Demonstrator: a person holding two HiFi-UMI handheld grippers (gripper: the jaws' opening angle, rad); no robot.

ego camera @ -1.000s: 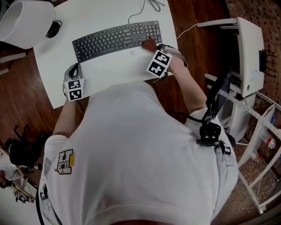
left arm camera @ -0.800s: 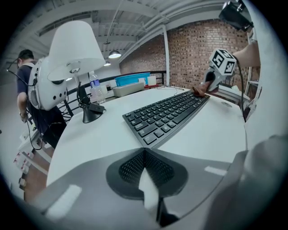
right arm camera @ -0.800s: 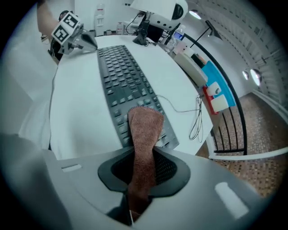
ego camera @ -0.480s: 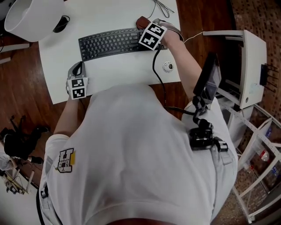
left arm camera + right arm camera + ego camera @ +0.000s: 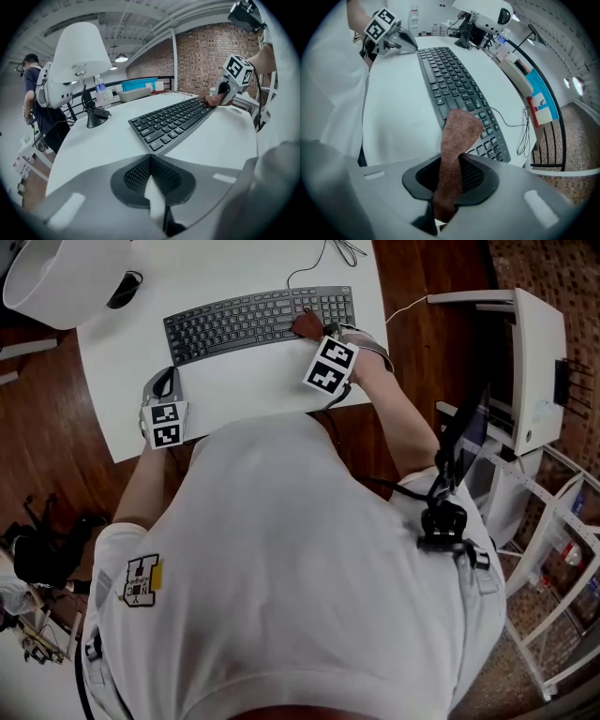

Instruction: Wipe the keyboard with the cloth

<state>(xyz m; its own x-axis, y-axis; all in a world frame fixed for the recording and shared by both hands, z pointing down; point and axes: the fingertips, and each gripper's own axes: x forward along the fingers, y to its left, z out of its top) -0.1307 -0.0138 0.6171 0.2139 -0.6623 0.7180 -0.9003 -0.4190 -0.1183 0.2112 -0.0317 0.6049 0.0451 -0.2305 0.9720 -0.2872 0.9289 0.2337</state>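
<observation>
Down at the keyboard's right end sits the cloth (image 5: 457, 140), a brown, nubbly terry strip, folded narrow and rounded at its free tip. It is clamped between the jaws of the right gripper (image 5: 449, 185), whose pads press on its lower part, while the rest sticks out beyond the fingertips. The strip's long axis runs straight along the line the gripper points, down towards the keys. Its tip lies on the keyboard (image 5: 244, 322) close to the near edge, about where the main block of keys meets the number pad. That keyboard is black and low, with a thin cable leaving its far edge. It lies on the white table (image 5: 234, 371) with its long axis across the head view from left to right, the right end slightly farther from the person. The left gripper (image 5: 151, 180) has its jaws closed together with nothing between them. It rests at the table's near left edge, pointing at the keyboard's near left corner, just short of it and well apart from the cloth.
</observation>
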